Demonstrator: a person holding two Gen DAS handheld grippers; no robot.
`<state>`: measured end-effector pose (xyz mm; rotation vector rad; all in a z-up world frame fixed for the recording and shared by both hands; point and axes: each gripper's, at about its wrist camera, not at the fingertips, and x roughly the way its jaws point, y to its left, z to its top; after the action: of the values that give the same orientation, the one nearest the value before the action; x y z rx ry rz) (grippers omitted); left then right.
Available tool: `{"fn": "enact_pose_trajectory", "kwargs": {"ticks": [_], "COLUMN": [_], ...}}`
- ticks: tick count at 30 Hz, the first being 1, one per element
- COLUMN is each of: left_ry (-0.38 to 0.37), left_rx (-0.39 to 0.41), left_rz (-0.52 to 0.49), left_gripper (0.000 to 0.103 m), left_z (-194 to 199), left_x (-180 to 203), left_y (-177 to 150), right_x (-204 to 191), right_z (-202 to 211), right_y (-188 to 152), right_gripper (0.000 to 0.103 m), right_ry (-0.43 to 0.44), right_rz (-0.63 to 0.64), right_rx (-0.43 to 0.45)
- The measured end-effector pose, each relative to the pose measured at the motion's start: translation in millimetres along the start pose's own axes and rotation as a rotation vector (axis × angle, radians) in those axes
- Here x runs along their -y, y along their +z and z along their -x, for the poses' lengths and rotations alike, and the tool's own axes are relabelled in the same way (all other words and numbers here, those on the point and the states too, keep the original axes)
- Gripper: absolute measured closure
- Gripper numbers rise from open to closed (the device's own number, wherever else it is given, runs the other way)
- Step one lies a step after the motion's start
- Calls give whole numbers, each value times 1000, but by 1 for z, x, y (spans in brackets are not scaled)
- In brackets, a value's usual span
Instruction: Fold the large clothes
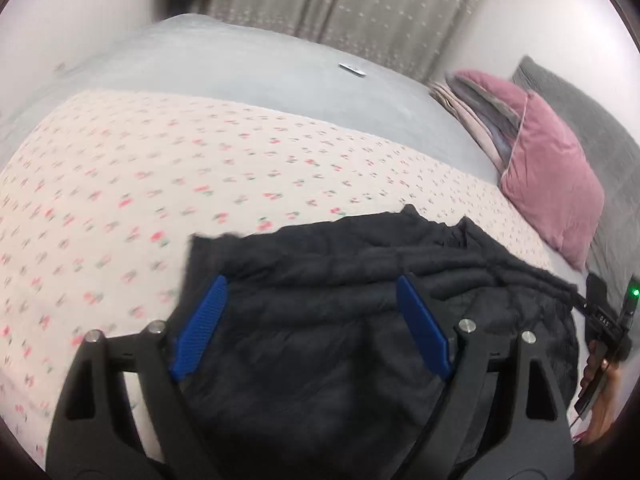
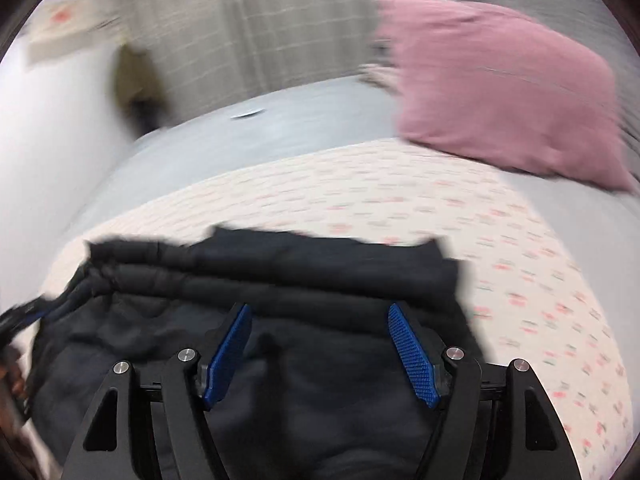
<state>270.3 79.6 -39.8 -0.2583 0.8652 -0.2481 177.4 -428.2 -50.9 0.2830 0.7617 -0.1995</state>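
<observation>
1. The garment (image 1: 340, 280), dark and bunched, is lying on the floral sheet (image 1: 160, 184) near the bed's near edge.
2. The left claw (image 1: 312, 320) and right claw (image 2: 320, 344) are both gaping wide over it, gripping nothing.
3. Open sheet is stretching beyond the far hem; the pillow (image 1: 552, 176) is sitting at the right.
4. Only the left view is showing folded blankets (image 1: 472, 108) behind the pillow.

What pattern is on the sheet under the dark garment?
The sheet is cream with small pink-and-green floral sprigs, clearest in the left wrist view.
</observation>
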Motion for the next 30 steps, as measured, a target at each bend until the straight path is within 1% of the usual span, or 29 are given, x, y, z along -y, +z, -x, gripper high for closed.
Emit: {"fn": "enact_pose_trajectory", "kwargs": {"ticks": [2, 4, 5, 7, 8, 9, 10, 11, 13, 15, 16, 17, 18, 19, 20, 21, 22, 23, 25, 26, 27, 28, 29, 30], "left_ry": [10, 18, 17, 3, -7, -31, -71, -108, -147, -185, -189, -179, -164, -152, -153, -137, -119, -104, -111, -119, -116, -95, -71, -57], "left_rx": [-3, 1, -1, -16, -27, -33, -44, -91, -133, -148, -161, -176, -182, -181, -172, -150, -118, -67, 14, 62, 90, 124, 143, 142], "left_rz": [22, 34, 51, 93, 113, 138, 155, 169, 181, 200, 222, 240, 245, 252, 258, 242, 216, 178, 140, 121, 110, 91, 79, 78], "left_gripper": [16, 16, 16, 16, 16, 17, 17, 19, 24, 26, 39, 58, 70, 89, 92, 93, 95, 96, 97, 97, 97, 97, 97, 97], "left_z": [19, 33, 41, 44, 39, 40, 37, 29, 23, 18, 14, 8, 4, 0, -2, 0, 4, 11, 21, 26, 27, 27, 21, 13], "left_x": [-10, -17, -23, -32, -35, -43, -50, -54, -58, -59, -60, -60, -60, -58, -55, -50, -45, -36, -26, -20, -18, -14, -13, -14], "left_y": [-6, -11, -16, -25, -30, -39, -47, -52, -53, -55, -57, -59, -60, -60, -59, -55, -50, -42, -30, -22, -17, -12, -8, -6], "right_x": [22, 46, 51, 66, 65, 72, 77, 81, 81, 78, 71, 65, 60, 53, 49, 45, 40, 35, 24, 20, 16, 11, 9, 6], "right_z": [13, 34, 39, 51, 47, 46, 41, 36, 25, 18, 15, 13, 12, 11, 13, 13, 16, 18, 21, 23, 23, 21, 19, 13], "right_y": [1, 2, 1, -11, -12, -18, -26, -30, -37, -41, -42, -43, -43, -41, -39, -36, -30, -26, -14, -12, -7, -2, 0, 3], "right_gripper": [31, 31, 31, 31, 31, 31, 31, 31, 31, 32, 33, 41, 57, 64, 79, 90, 92, 93, 94, 95, 95, 95, 95, 95], "right_ry": [3, 39, 51, 73, 71, 65, 50, 40, 20, 23, 46, 53, 47, 29, 25, 30, 29, 19, -10, -15, -20, -28, -32, -41], "right_rz": [-60, -122, -139, -193, -208, -227, -243, -248, -234, -205, -174, -156, -133, -109, -98, -89, -89, -82, -47, -33, -13, 12, 21, 27], "right_rx": [15, 44, 47, 36, 22, -10, -71, -106, -192, -242, -261, -263, -257, -243, -233, -209, -162, -139, -55, -30, 4, 40, 51, 61]}}
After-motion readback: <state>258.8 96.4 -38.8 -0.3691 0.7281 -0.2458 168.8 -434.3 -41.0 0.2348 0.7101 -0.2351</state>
